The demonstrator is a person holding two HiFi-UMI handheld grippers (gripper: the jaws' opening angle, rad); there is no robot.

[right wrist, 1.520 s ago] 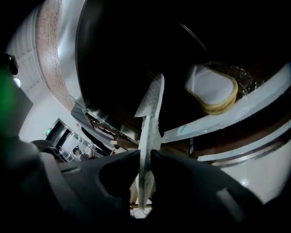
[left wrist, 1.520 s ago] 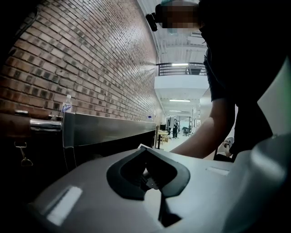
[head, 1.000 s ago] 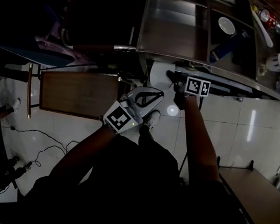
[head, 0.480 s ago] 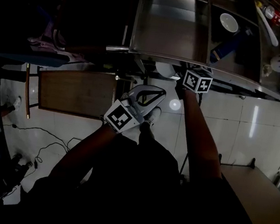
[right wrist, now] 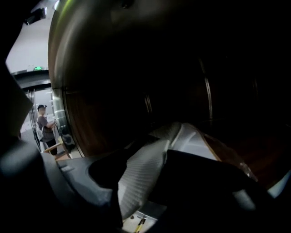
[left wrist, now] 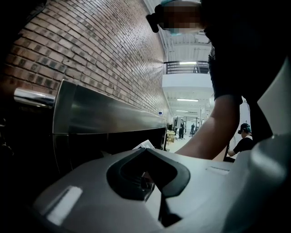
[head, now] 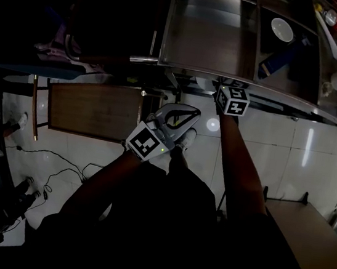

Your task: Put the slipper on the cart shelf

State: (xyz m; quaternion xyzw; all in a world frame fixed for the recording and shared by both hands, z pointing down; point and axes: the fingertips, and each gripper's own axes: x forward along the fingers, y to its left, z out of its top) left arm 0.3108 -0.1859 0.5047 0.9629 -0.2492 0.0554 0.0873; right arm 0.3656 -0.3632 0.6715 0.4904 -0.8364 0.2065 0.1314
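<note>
Where the slipper lies: white ribbed slipper (right wrist: 143, 175) sits lengthwise in the gap between the two dark jaws of the right gripper (right wrist: 157, 152), its far end running past their tips into the dark under the cart
Right claw: jaws stand apart and have just been opening, with the slipper in the gap
Left claw: left gripper (head: 187, 113) hangs over the pale tiled floor (head: 315, 151), short of the cart, jaws together on nothing
Cart: stainless steel cart (head: 209, 43); the right marker cube sits at its near edge
Resting surface: too dark to tell what the slipper lies on
Nearby: white bowl (head: 282, 30) on the cart top; brown wooden table (head: 94, 110) off to the left
</note>
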